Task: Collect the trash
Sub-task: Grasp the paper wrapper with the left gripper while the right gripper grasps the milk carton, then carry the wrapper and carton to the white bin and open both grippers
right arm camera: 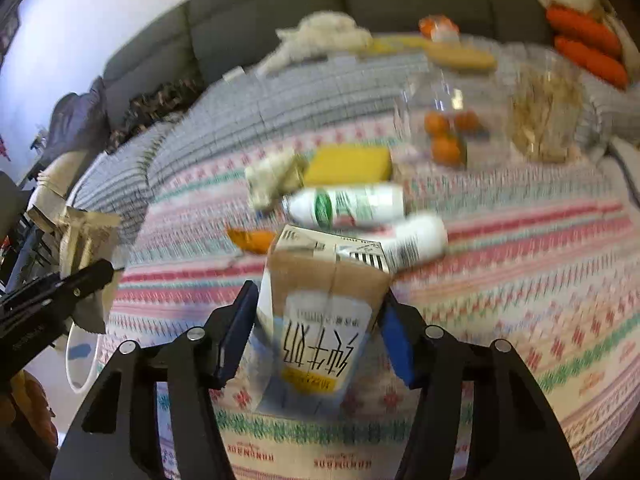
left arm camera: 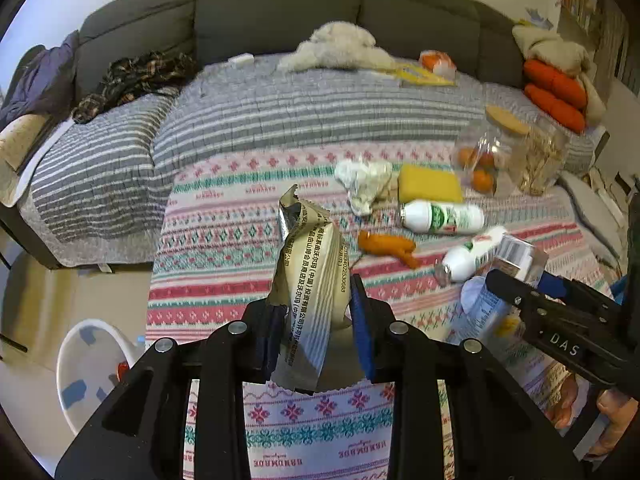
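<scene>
My left gripper (left arm camera: 316,312) is shut on a crumpled beige snack wrapper (left arm camera: 312,264) and holds it above the patterned blanket (left arm camera: 224,240). My right gripper (right arm camera: 316,328) is shut on a milk carton (right arm camera: 320,312), lifted off the blanket (right arm camera: 520,280); it also shows at the right of the left wrist view (left arm camera: 496,312). On the blanket lie two white bottles (left arm camera: 442,218) (left arm camera: 468,256), an orange peel (left arm camera: 386,245), a crumpled tissue (left arm camera: 364,180) and a yellow sponge (left arm camera: 430,184). The wrapper also shows at the left of the right wrist view (right arm camera: 86,248).
A white bin (left arm camera: 86,368) stands on the floor left of the bed. A clear bag of oranges (left arm camera: 480,160) and a clear snack container (left arm camera: 540,160) sit at the right. A grey sofa back (left arm camera: 280,8), clothes (left arm camera: 132,80) and orange cushions (left arm camera: 556,88) lie beyond.
</scene>
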`<state>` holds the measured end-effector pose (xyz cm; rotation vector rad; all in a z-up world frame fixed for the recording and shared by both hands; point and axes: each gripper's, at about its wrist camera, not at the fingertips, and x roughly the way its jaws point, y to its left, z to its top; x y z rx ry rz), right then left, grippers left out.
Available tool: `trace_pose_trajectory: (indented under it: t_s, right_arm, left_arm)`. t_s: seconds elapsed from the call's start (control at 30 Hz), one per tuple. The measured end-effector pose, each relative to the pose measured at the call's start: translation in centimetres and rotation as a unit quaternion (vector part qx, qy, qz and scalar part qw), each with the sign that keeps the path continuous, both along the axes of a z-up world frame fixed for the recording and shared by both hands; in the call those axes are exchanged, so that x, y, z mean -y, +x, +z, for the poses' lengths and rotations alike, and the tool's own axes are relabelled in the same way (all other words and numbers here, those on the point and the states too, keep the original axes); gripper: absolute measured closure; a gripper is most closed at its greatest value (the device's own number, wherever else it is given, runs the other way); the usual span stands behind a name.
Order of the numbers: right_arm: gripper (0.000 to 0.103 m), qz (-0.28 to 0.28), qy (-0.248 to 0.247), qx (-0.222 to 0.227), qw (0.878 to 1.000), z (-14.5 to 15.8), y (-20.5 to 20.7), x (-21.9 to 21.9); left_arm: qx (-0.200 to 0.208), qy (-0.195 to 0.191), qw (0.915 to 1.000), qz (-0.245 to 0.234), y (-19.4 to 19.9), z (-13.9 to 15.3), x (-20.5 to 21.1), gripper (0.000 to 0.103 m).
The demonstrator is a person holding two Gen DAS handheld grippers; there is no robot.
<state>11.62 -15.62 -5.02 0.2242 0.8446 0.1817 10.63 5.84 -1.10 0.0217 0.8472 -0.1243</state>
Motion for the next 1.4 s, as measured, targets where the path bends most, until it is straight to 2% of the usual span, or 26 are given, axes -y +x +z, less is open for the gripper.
trace_pose_trajectory:
  t_s: [0.2, 0.53, 0.67, 0.9, 1.13, 1.2, 1.27, 1.4]
  right_arm:
    - [0.046, 0.017, -0.006, 0.057, 0.998, 2.0, -0.3, -0.7]
    - [0.046, 0.049, -0.011, 0.095, 0.994, 3.5, -1.5, -2.2]
    - [0.046, 0.065, -0.013, 0.104, 0.992, 3.6, -1.9, -3.1]
    - [0.046, 0.091, -0.015, 0.109, 0.990, 3.5, -2.4, -4.9]
    - [0.046, 0.111, -0.022, 0.108, 0.988, 3.0, -2.5, -6.3]
    - [0.046, 0.119, -0.025, 0.107, 0.987, 2.7, -2.7, -6.7]
    - [0.046, 0.124, -0.024, 0.107, 0.986, 2.6, -2.8, -7.1]
    - [0.046, 0.137, -0.027, 0.111, 0.984, 2.7, -3.3, -7.9]
  left_arm:
    - [0.039, -0.019, 0.9990, 0.004, -0.6, 1.2, -0.6, 0.074]
    - [0.051, -0.017, 0.9980, 0.035, -1.5, 1.7, -3.7, 0.074]
    - [0.044, -0.008, 0.9975, 0.055, -2.0, 1.5, -5.6, 0.074]
    - [0.015, 0.012, 0.9929, 0.117, -2.9, 0.5, -10.6, 0.074]
    - [-0.028, 0.017, 0.9793, 0.200, -3.9, -0.8, -17.1, 0.073]
    - [-0.041, 0.013, 0.9744, 0.221, -4.3, -1.4, -18.9, 0.071]
    - [-0.055, 0.008, 0.9703, 0.235, -4.6, -1.8, -20.1, 0.054]
    - [-0.067, 0.009, 0.9634, 0.259, -5.2, -2.2, -21.8, 0.042]
